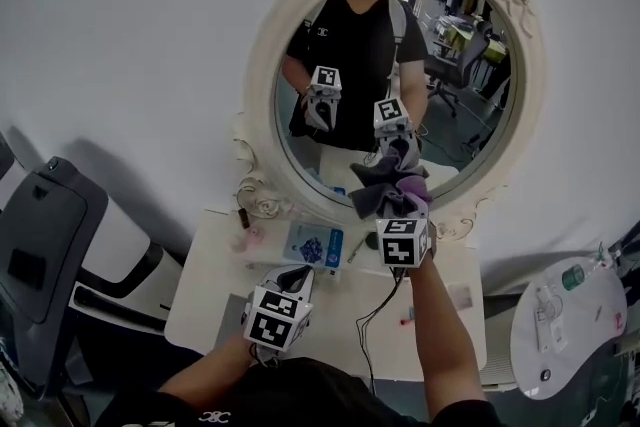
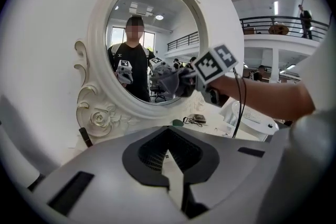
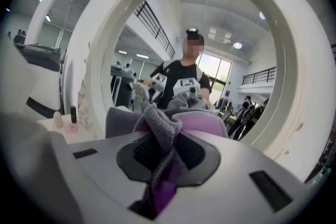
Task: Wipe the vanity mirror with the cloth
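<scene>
The oval vanity mirror with its white, rose-carved frame (image 1: 395,55) stands upright at the back of the white tabletop (image 1: 212,283). The right gripper (image 1: 397,205) is raised to the lower part of the glass, with a bunched grey-and-purple microfibre cloth (image 1: 385,183) pinched between its jaws. The loose bulk of the cloth sticks out ahead of the jaws, probably so that soft fabric rather than hard plastic meets the glass. From the head view the cloth runs straight into its own reflection, so it appears to be lying against the mirror near the bottom edge. The left gripper (image 1: 292,280) is held low over the tabletop, well apart from the mirror and likely just out of the wiping path. The right gripper view shows the pinch itself: a fold of cloth (image 3: 157,123) is clamped deep in the right gripper (image 3: 164,162). That view cannot show where on the glass the cloth sits. The left gripper view shows the left gripper (image 2: 170,176) pressed together on nothing. It also gives a side look at the other arm reaching to the glass, and at a small dark tube (image 2: 84,136) beside the frame's base.
</scene>
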`<state>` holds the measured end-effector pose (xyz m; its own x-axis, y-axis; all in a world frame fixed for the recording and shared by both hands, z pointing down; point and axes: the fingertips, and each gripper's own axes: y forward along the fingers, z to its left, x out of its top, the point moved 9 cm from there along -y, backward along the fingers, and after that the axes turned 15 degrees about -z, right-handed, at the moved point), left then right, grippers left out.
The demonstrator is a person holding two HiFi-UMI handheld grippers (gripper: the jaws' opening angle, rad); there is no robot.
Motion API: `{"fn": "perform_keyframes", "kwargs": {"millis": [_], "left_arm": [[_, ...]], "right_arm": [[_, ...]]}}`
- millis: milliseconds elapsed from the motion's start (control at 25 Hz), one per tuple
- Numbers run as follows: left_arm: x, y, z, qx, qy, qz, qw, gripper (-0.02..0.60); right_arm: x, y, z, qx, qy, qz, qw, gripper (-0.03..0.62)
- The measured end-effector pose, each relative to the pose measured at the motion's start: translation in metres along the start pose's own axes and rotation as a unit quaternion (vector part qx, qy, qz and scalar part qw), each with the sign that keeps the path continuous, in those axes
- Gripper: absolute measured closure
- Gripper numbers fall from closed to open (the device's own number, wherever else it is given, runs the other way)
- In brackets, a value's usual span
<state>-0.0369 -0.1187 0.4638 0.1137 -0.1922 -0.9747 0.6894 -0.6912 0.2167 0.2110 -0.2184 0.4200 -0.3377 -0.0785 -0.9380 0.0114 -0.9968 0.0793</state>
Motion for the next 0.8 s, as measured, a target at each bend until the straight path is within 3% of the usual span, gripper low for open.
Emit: {"fn": "perform_keyframes", "kwargs": {"millis": [120,320,440,560,800], "left_arm": [[0.002,-0.003,0.008,-0.002,-0.002,-0.008,1.0000,0.582],[-0.002,-0.009,0.013,-0.007,-0.015,-0.014,0.9998,0.583],[-0.003,-0.009,0.019,-0.002,-0.029,-0.024,0.9993,0.581],[-0.003,-0.011,0.022,0.001,-0.039,-0.034,0.9987,0.582],[-0.003,-0.013,0.038,0.021,-0.049,-0.040,0.9978,0.582]], "right_arm": [[0.078,-0.013,-0.013,-0.021,0.007,-0.115,0.993,0.542],[0.205,-0.046,-0.064,-0.039,0.037,-0.262,0.964,0.542],[0.270,-0.052,-0.091,-0.039,0.036,-0.301,0.952,0.542],[0.318,-0.047,-0.104,-0.055,0.005,-0.317,0.947,0.542],[0.369,-0.022,-0.102,-0.053,-0.013,-0.328,0.943,0.542]]}}
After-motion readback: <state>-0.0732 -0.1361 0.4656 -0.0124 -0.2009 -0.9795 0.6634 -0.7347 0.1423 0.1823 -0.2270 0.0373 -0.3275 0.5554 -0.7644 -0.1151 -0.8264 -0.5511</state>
